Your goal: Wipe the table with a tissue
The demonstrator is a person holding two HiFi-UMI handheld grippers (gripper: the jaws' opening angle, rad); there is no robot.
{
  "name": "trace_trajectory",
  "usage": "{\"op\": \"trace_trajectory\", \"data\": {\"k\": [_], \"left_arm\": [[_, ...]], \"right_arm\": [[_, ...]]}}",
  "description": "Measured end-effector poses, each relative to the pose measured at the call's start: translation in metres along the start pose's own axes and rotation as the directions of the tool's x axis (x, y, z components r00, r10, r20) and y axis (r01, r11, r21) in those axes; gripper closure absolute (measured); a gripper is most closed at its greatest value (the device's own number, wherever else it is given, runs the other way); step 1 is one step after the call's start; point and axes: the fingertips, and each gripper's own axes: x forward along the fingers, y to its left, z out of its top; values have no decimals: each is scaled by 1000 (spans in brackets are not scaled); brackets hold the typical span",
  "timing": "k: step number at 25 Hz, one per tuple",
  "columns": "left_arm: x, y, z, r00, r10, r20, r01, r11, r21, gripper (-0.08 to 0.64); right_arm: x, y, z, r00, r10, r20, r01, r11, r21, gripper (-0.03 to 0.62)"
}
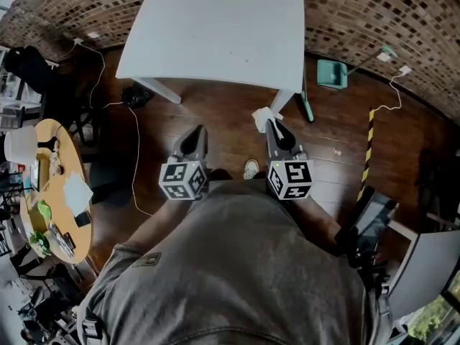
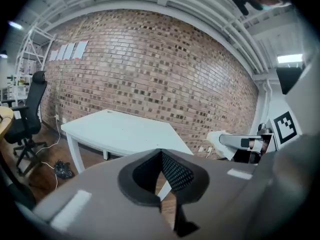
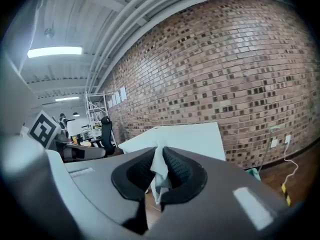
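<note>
Ahead of us, across a strip of wooden floor [image 1: 215, 113], stood the white surface [image 1: 215, 27], its far edge against a brick wall [image 1: 374, 20]. We stood short of it with a gripper in each hand, both raised over the floor and not over the top. Our right gripper [image 1: 275, 129] had its jaws pressed together on a white tissue [image 1: 264, 118]. The right gripper view showed the tissue pinched between the ribbed pads, with a crumpled tail hanging below them. Our left gripper [image 1: 192, 144] had its jaws closed on nothing, with no gap between them. Nothing touched the surface yet.

We judged the step in hand to be carrying the tissue to the surface. To do it well, we needed to step nearer and lower the right gripper until the hanging tail lay flat on the top. The jaws had to grip tightly so the tissue could not slip out. Light pressure seemed wise, since thin paper tears or bunches. Overlapping strokes from the far edge toward the near one would leave no strip missed, with the left gripper held clear to the left side.
</note>
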Motion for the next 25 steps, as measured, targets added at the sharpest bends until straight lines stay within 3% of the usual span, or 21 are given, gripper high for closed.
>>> {"op": "trace_trajectory", "data": {"k": [12,25], "left_arm": [[54,30,17,999,17,-37,-18,1000,-10,558],[130,127,69,997,-55,-56,53,998,-41,558]], "right_arm": [[54,-15,2,999,-1,-50,0,1000,-11,555],[166,-1,26,990,-112,-89,112,994,-13,555]]}}
